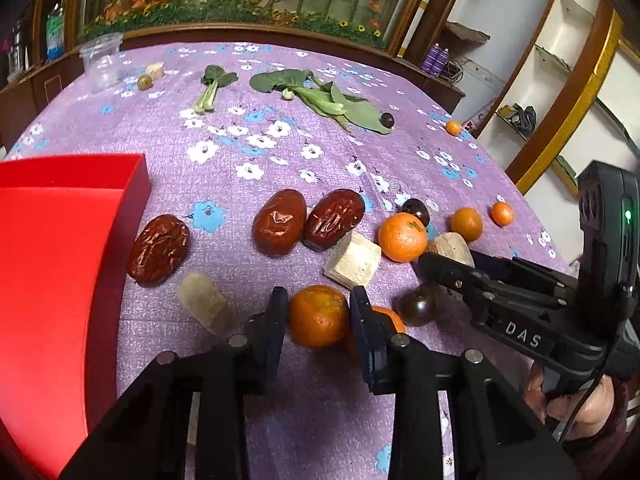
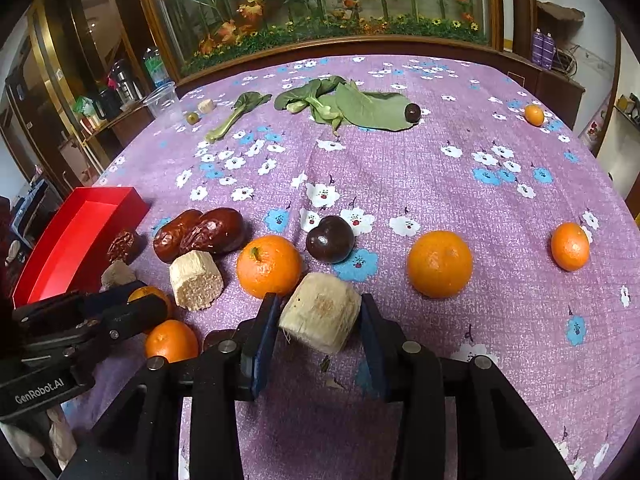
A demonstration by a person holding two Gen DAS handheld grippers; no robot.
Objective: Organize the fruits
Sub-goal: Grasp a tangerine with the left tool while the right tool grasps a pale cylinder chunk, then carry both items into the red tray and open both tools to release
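Observation:
My left gripper [image 1: 319, 314] is shut on a small orange [image 1: 318, 316] resting on the purple tablecloth [image 1: 248, 148]; it also shows in the right wrist view [image 2: 150, 294]. My right gripper [image 2: 318, 320] has its pads against both sides of a pale sugarcane chunk [image 2: 320, 312], seen in the left wrist view [image 1: 450, 246] too. Three red dates [image 1: 280, 222] lie beside a red box [image 1: 60, 240]. More oranges [image 2: 439, 263], dark plums [image 2: 330, 239] and cane pieces [image 2: 196, 280] lie around.
Leafy greens [image 2: 360, 106], a clear plastic cup [image 1: 100, 60] and a green olive [image 1: 144, 82] lie at the far side. Small oranges [image 2: 534, 115] sit near the right edge. A wooden cabinet with a flower mural backs the table.

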